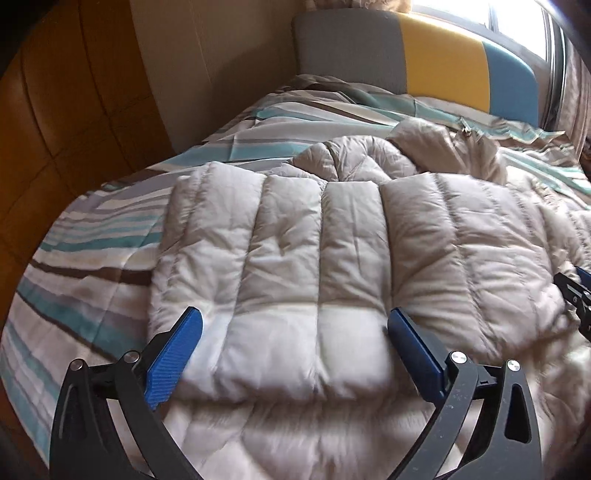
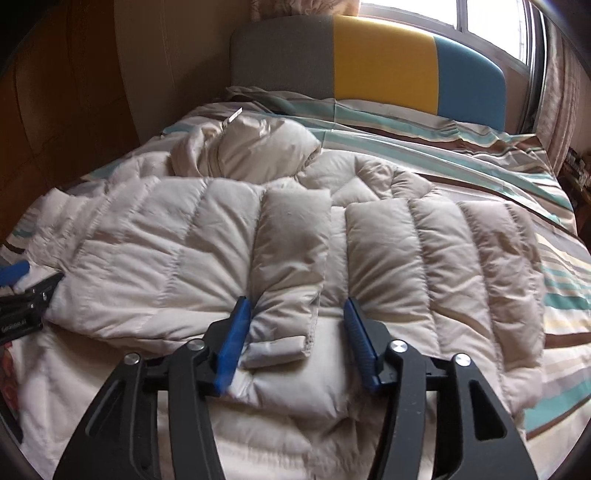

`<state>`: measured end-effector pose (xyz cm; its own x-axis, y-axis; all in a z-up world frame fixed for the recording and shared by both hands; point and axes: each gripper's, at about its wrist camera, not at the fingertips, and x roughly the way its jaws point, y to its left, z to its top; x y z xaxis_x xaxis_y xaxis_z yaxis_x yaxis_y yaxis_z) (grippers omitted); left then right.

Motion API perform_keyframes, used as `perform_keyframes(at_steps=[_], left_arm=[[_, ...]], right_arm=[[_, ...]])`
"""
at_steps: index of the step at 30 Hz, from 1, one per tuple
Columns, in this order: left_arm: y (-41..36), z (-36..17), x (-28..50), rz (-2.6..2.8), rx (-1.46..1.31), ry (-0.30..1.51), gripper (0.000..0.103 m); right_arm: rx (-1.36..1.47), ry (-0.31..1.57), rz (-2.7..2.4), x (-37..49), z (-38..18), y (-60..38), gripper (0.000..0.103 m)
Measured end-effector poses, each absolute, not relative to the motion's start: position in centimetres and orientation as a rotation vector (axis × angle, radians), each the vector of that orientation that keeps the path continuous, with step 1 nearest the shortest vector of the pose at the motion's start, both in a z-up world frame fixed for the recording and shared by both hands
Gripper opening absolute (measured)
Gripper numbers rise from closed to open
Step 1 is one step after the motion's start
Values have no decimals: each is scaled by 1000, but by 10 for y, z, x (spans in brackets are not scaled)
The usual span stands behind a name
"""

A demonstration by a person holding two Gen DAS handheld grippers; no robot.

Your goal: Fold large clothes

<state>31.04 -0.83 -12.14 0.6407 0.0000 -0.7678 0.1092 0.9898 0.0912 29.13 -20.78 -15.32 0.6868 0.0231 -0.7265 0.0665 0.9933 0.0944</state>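
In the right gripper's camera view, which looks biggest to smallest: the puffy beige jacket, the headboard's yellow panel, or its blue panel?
1. Puffy beige jacket, by far the largest.
2. Yellow panel.
3. Blue panel, close to the yellow one in size; fisheye bending makes that order unsure.

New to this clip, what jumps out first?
A puffy beige jacket fills the middle of the striped bedding, its sleeves folded in over the body. Both grippers, left and right, hang open at its near edge. Behind, a grey, yellow and blue headboard stands under the bright window.
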Motion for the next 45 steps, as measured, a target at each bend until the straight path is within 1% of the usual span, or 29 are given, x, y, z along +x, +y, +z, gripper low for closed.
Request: perform_keyframes(at_steps=[4, 5, 6, 11, 14, 19, 30, 34, 39, 45], left_arm=[[12, -108, 287, -73, 64, 873, 100], [19, -106, 278, -73, 46, 870, 100], [24, -104, 270, -76, 34, 866, 100], [43, -103, 224, -86, 8, 846, 100], [45, -107, 207, -88, 21, 841, 100], [42, -116, 184, -125, -9, 861, 100], [49, -130, 141, -151, 26, 863, 100], [52, -130, 124, -174, 71, 843, 100], [66, -126, 99, -130, 129, 782, 100], [99, -129, 74, -82, 85, 764, 100]], right_arm=[[132, 800, -19, 267, -125, -211, 56], [121, 798, -24, 261, -121, -211, 59], [102, 797, -32, 253, -116, -210, 59], [18, 774, -45, 212, -104, -204, 64], [-6, 773, -51, 191, -107, -201, 65], [25, 791, -55, 170, -116, -199, 65], [50, 833, -27, 123, -134, -197, 67], [59, 842, -44, 96, -135, -210, 67], [76, 821, -119, 47, -131, -244, 69], [163, 815, -195, -5, -132, -286, 71]])
